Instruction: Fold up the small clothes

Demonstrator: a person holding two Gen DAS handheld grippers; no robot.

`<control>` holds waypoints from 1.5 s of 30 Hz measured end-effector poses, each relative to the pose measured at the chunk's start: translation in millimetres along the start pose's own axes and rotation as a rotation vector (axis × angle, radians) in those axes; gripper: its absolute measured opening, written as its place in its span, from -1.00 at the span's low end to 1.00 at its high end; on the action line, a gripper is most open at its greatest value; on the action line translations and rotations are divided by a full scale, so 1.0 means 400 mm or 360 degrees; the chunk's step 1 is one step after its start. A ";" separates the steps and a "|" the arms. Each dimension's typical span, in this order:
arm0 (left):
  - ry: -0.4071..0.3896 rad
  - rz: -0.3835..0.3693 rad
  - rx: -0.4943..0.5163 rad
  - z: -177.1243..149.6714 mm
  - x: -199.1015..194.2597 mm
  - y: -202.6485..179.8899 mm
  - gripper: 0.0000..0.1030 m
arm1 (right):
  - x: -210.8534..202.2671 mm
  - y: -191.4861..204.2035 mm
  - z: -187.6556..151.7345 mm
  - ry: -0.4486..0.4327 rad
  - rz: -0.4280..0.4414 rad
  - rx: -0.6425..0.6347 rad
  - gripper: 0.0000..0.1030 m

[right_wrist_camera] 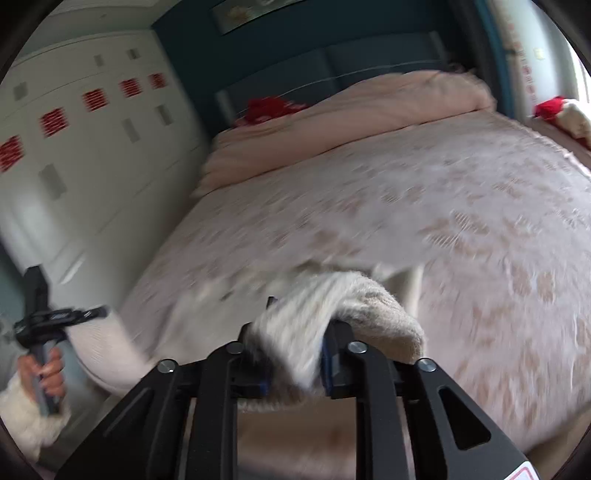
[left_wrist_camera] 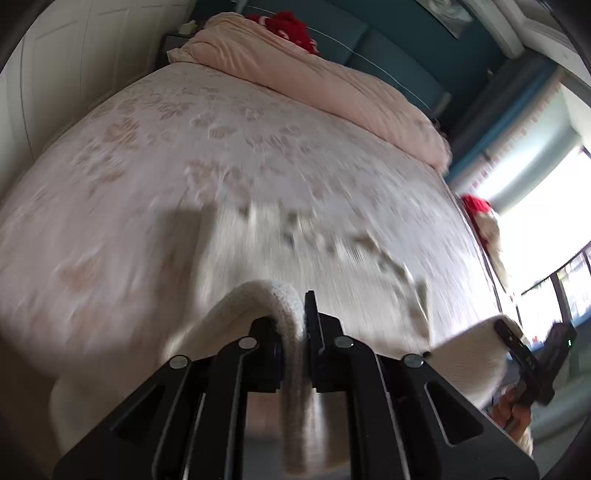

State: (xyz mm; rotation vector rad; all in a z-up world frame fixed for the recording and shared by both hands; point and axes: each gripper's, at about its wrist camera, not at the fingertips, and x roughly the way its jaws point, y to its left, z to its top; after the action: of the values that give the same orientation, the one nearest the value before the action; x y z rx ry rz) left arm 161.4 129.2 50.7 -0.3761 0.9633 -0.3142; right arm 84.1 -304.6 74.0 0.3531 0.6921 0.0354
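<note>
Sweater (left_wrist_camera: 255, 295) seemingly between both tools' fingers.

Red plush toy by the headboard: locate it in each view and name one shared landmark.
Left wrist: red plush toy at top centre, behind the folded peach duvet.
Right wrist: upper centre-left, behind the same duvet.
Shared landmark: the dark teal headboard.

Pink floral bedspread (left_wrist_camera: 155, 155), rolled peach duvet (left_wrist_camera: 332, 88), white wardrobe (right_wrist_camera: 92, 155)

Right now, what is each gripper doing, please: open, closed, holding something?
Left gripper: closed on the cream knitted garment.
Right gripper: closed on the same garment, another part.
</note>
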 end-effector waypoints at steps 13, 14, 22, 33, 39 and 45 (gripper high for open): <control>-0.0034 0.0290 -0.0152 0.019 0.222 0.181 0.56 | 0.164 -0.135 -0.098 0.0135 -0.0428 0.0044 0.39; -0.0049 0.0290 -0.0069 0.025 0.227 0.163 0.57 | 0.169 -0.140 -0.098 0.0153 -0.0416 0.0058 0.39; 0.0156 0.0398 0.0038 0.091 0.411 0.117 -0.19 | 0.345 -0.157 -0.063 0.0333 -0.0510 0.0102 -0.40; 0.0081 0.0395 -0.0039 0.194 0.313 0.116 -0.72 | 0.271 -0.176 0.068 0.0151 -0.0439 0.0164 -0.76; 0.0209 0.0557 -0.0005 0.141 0.408 0.129 -0.62 | 0.336 -0.196 -0.015 0.0333 -0.0660 0.0152 -0.68; 0.0071 0.0481 0.0175 0.086 0.289 -0.033 -0.02 | 0.289 0.053 -0.032 0.0311 -0.0331 -0.0051 -0.52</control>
State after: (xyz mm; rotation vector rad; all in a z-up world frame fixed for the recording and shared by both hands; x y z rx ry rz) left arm 251.1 74.7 -10.4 -0.1201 1.0261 -0.0999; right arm 167.1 -263.5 0.6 0.2475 0.9180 -0.1180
